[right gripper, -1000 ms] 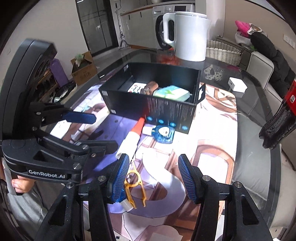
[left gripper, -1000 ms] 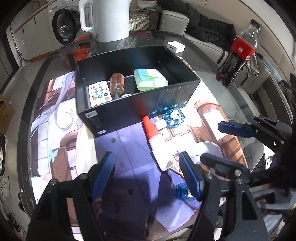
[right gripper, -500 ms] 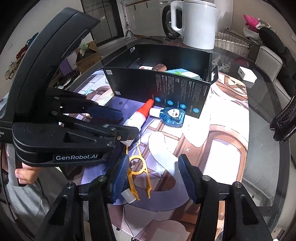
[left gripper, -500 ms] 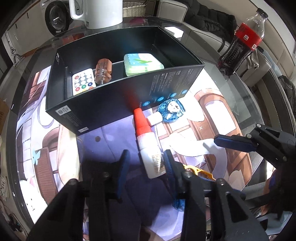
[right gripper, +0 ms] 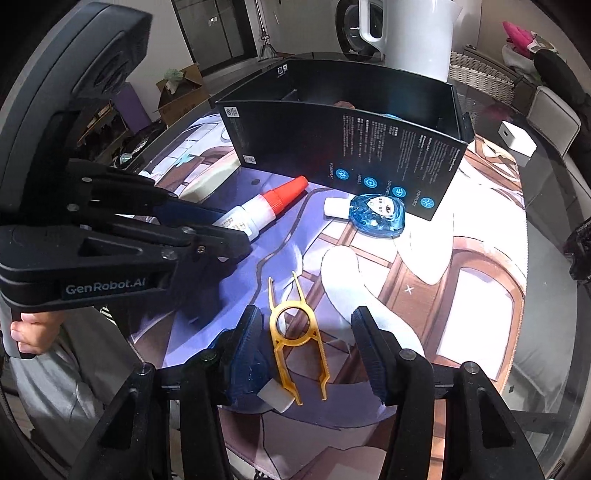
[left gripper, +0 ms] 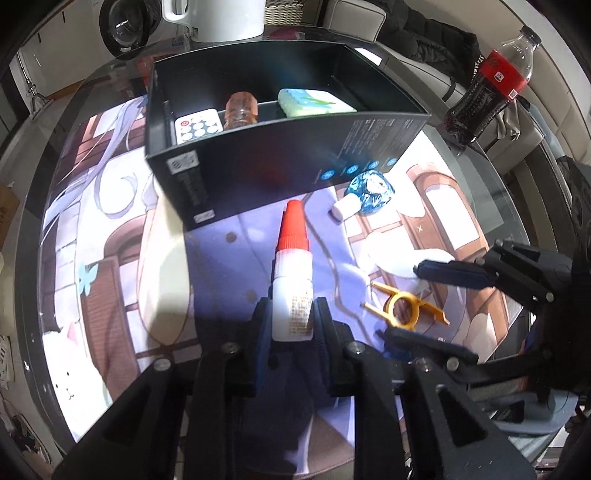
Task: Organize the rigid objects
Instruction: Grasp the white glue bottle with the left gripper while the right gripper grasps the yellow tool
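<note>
My left gripper (left gripper: 291,321) is shut on a white glue bottle with a red cap (left gripper: 293,266), which lies on the printed mat; it also shows in the right wrist view (right gripper: 258,214). My right gripper (right gripper: 306,339) is open, its fingers on either side of a yellow plastic clip tool (right gripper: 297,332). A blue correction-tape dispenser (right gripper: 376,216) lies by the black box (right gripper: 332,147). The box (left gripper: 258,155) holds a white remote (left gripper: 197,125), an orange handle (left gripper: 242,109) and a green-white pack (left gripper: 314,101).
A white kettle (right gripper: 413,33) stands behind the box. A cola bottle (left gripper: 487,88) stands at the right of the glass table. A small white cube (right gripper: 517,142) lies at the far right. Another blue item (right gripper: 251,384) sits under my right gripper's left finger.
My left gripper moved forward and closed on the glue bottle. My right gripper moved forward over the yellow clip tool and stayed open.
</note>
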Tool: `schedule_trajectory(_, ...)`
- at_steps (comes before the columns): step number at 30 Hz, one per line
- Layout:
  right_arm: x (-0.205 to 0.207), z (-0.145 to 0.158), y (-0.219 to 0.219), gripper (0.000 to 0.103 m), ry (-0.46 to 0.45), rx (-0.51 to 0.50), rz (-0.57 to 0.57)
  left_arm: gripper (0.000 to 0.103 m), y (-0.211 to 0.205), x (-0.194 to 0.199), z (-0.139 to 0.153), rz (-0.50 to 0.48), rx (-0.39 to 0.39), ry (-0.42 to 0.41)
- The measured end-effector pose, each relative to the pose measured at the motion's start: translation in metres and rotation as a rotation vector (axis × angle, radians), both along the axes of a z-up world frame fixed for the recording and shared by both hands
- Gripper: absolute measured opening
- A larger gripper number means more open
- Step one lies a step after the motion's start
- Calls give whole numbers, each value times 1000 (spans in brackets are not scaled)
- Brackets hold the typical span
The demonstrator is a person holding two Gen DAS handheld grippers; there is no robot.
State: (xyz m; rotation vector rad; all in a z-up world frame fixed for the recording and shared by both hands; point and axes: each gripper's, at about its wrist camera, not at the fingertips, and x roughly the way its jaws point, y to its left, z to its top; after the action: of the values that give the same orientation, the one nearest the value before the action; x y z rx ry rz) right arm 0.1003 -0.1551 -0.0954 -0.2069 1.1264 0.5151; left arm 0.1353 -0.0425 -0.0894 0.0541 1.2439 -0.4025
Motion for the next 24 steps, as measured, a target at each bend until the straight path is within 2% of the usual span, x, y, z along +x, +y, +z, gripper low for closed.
schedule_trajectory(4, -1, -1, 6, 49, -19, -26, 14, 20, 9, -10, -2, -9, 4, -2)
schedule_trajectory(5, -2, -1, 7, 42, -27, -36, 19, 20, 8, -11, -2, -12, 6, -3)
schedule_trajectory(6, -2, 0, 8, 31, -32, -44, 21, 20, 9, -11, -2, -15, 9, -4)
schedule_trajectory(7, -1, 0, 8, 26, -35, -48, 18, 20, 9, -11, -2, -15, 10, -5)
schedule_trajectory(15, 9, 1, 0, 26, -32, -32, -22, 23, 8, -13, -2, -21, 23, -12)
schedule_trajectory(24, 4, 0, 1, 27, -24, -61, -10, 24, -7, -1, -5, -10, 37, -26)
